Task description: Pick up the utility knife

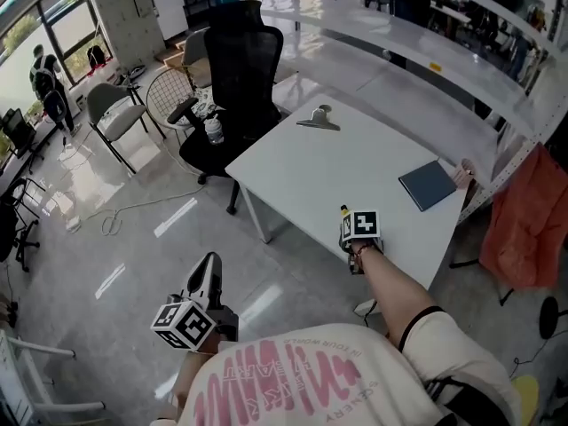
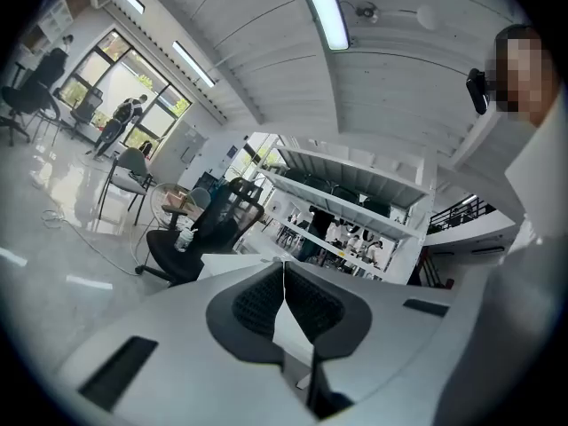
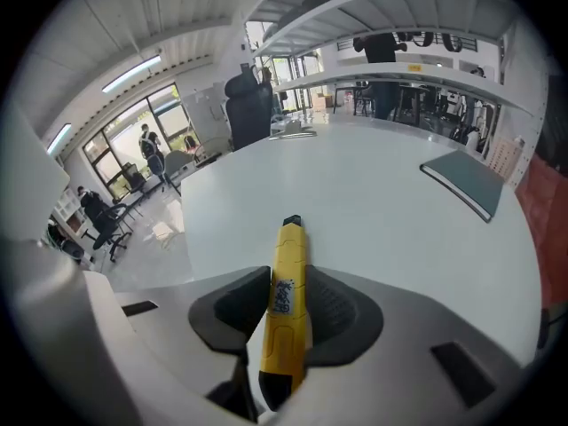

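While our left gripper hangs low over the floor with its jaws shut tight on nothing, we squeeze the yellow utility knife between the narrow jaws of our right gripper, at the near edge of the white table.

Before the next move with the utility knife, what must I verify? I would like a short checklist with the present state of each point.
1. Grip: ok. The right gripper presses on both sides of the utility knife, on its yellow body.
2. Blade drawn in: cannot tell. Only the black tip shows, pointing away from the person.
3. Knife clear of the table: cannot tell.
4. Way ahead: ok. The blue notebook and the metal clip lie well apart from the knife.
5. Left gripper: ok. It is shut, empty and off the table.
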The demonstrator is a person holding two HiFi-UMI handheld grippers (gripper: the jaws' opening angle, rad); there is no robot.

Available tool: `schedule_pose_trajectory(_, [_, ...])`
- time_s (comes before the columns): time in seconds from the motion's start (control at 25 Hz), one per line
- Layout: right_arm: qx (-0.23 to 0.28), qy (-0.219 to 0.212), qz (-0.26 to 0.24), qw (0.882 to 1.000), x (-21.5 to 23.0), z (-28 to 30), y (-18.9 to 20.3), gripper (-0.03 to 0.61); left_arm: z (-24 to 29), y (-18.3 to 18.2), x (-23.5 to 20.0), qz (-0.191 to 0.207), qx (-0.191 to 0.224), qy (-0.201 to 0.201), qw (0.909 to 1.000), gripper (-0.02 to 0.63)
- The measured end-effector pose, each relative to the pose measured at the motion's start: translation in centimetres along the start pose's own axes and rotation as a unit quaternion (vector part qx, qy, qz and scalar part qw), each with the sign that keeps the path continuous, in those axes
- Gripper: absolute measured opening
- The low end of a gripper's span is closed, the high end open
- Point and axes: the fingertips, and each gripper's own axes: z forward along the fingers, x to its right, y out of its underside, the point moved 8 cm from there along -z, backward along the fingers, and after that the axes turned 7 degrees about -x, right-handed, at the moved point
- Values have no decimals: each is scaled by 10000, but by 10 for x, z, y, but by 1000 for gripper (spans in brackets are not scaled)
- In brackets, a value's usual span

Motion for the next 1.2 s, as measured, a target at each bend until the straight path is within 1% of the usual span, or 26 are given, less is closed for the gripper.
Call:
schedule_pose_trajectory(0.28, [262, -174, 406, 9987, -11, -43, 52, 135, -11, 0, 7, 58, -212, 526, 9984, 25])
schedule_pose_trajectory(0.36, [455, -243, 596, 9969, -12, -60, 64, 136, -9, 2, 11, 53, -269, 712, 9971, 25])
schedule_pose_trajectory(0.52, [918, -478, 1105, 9885, -9, -98, 88, 135, -2, 7, 34, 101, -401, 1147, 9925, 25])
schedule_pose_trajectory(0.68, [1353, -811, 1533, 9755, -3, -136, 108, 135, 4, 14, 58, 121, -543, 1454, 9878, 25])
schedule_pose_trajectory(0.8, [1771, -990, 1703, 9643, -9, -162, 112, 135, 8, 11, 67, 190, -535, 1668, 9844, 25])
schedule_pose_trajectory(1.04, [2648, -1325, 1797, 9381, -27, -216, 114, 137, 13, 0, 94, 422, -441, 2146, 9748, 25])
schedule_pose_trajectory(1.2, [3128, -1414, 1656, 9245, -35, -247, 108, 136, 17, -7, 105, 572, -348, 2329, 9702, 25])
